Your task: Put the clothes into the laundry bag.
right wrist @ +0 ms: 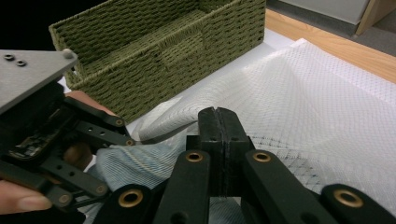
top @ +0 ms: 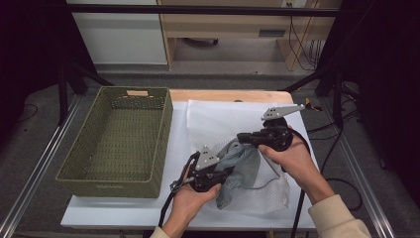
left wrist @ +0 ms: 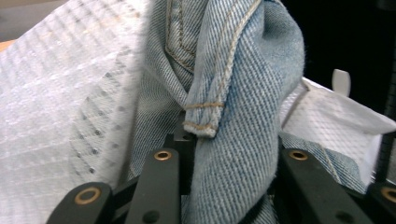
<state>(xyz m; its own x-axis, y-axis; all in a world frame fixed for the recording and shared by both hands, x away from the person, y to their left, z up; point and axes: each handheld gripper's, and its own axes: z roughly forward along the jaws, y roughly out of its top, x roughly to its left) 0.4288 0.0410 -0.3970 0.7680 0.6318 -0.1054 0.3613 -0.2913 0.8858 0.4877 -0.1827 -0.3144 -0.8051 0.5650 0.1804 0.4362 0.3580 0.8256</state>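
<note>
Left gripper view looks up along two black jaws closed on a thick fold of blue denim [left wrist: 243, 116], its stitched hem hanging between them; white mesh [left wrist: 60, 116] lies just behind the cloth. In the right gripper view, the right gripper [right wrist: 217, 122] has its jaws pressed flat together, and a thin edge of the mesh bag seems pinched there, though the held edge is hard to make out. Beyond them the mesh spreads over the table, with the denim showing bluish through it.

From the high view, the left gripper [top: 225, 171] holds the denim at the mouth of the white mesh laundry bag [top: 218, 124], while the right gripper [top: 245, 138] lifts the bag's edge just beside it. Part of the garment looks already inside the mesh and part is outside, so the bagging seems about midway; pushing the rest in and closing the bag remain. A green woven basket [top: 163, 134] stands to the left of the bag.

Both forearms enter from the bottom edge, hands close together, grippers angled toward each other over the white table [top: 99, 218].
</note>
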